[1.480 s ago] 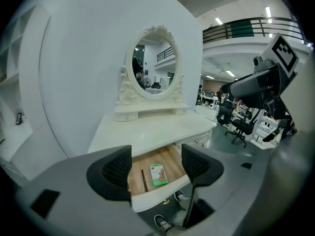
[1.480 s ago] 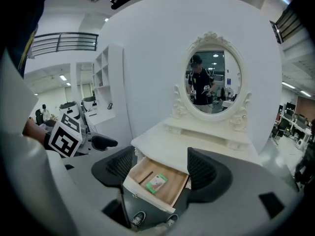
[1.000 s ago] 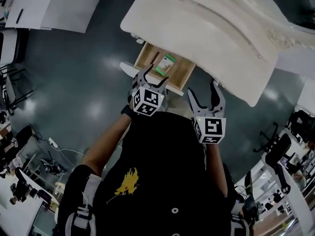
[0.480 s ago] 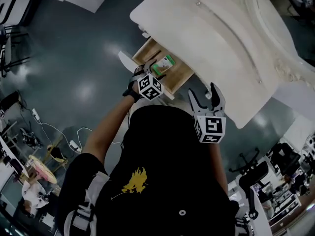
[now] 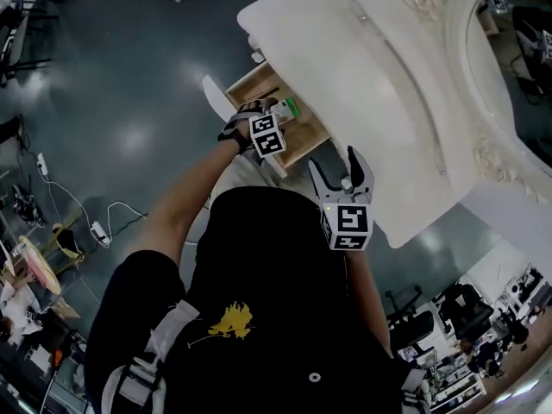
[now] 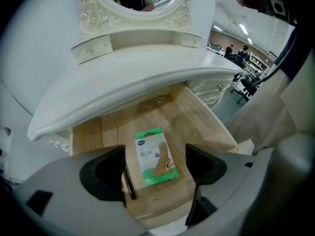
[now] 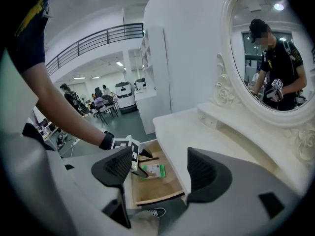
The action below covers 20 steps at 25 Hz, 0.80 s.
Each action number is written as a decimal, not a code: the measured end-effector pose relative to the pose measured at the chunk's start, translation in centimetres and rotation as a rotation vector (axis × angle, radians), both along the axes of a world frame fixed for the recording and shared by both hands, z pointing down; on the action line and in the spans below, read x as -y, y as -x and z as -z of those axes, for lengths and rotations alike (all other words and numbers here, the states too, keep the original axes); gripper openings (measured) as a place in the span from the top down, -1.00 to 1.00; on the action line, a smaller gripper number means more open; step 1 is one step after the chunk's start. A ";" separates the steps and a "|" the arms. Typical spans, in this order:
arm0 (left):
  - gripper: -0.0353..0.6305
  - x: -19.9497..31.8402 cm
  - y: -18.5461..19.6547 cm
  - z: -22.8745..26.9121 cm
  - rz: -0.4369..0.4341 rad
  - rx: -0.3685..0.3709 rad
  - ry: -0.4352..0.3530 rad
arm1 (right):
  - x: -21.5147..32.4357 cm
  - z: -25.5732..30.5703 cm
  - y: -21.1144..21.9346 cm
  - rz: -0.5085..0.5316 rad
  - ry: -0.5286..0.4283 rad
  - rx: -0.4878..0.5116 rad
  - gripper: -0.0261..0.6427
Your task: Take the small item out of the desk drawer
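The wooden drawer (image 5: 251,88) stands pulled out from under the white dressing table (image 5: 362,84). In it lies a small green and white packet (image 6: 151,146), flat on the drawer floor. My left gripper (image 5: 278,115) reaches into the drawer right above that packet (image 5: 290,105). In the left gripper view its jaws (image 6: 155,167) are opening, with the packet lying between them and neither pad touching it. My right gripper (image 5: 341,172) hangs open and empty in front of the table edge, short of the drawer (image 7: 157,188).
A thin dark stick (image 6: 129,183) lies in the drawer just left of the packet. The oval mirror (image 5: 509,50) rises at the table's back. A shoe (image 7: 155,213) shows on the floor under the drawer, and cables (image 5: 95,227) lie at the left.
My left gripper has moved forward from the drawer's front edge into the drawer, over the packet. The right gripper has kept its place.
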<state>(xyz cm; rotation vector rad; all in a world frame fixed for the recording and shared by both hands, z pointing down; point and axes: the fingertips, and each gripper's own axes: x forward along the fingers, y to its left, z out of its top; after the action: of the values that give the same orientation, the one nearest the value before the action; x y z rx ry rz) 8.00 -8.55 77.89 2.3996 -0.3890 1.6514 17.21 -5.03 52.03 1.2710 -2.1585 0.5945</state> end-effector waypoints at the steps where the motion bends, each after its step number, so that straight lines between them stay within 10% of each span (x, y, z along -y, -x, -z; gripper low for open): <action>1: -0.24 -0.1 -0.1 -0.5 0.006 0.008 0.009 | 0.0 -0.4 0.4 0.013 0.002 0.005 -0.18; 8: -0.24 0.3 0.8 -4.8 -0.044 0.123 -0.005 | 1.1 -3.0 3.7 0.134 -0.005 -0.006 -0.18; 20: -0.29 0.0 2.4 -7.5 0.078 0.289 0.214 | -1.5 -4.4 3.3 0.078 0.062 0.038 -0.18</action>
<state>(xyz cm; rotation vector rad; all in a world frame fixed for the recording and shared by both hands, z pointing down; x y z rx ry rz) 5.58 -8.52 85.43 1.9750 -0.3262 1.9022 13.86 -3.55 56.40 1.1459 -2.1921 0.6531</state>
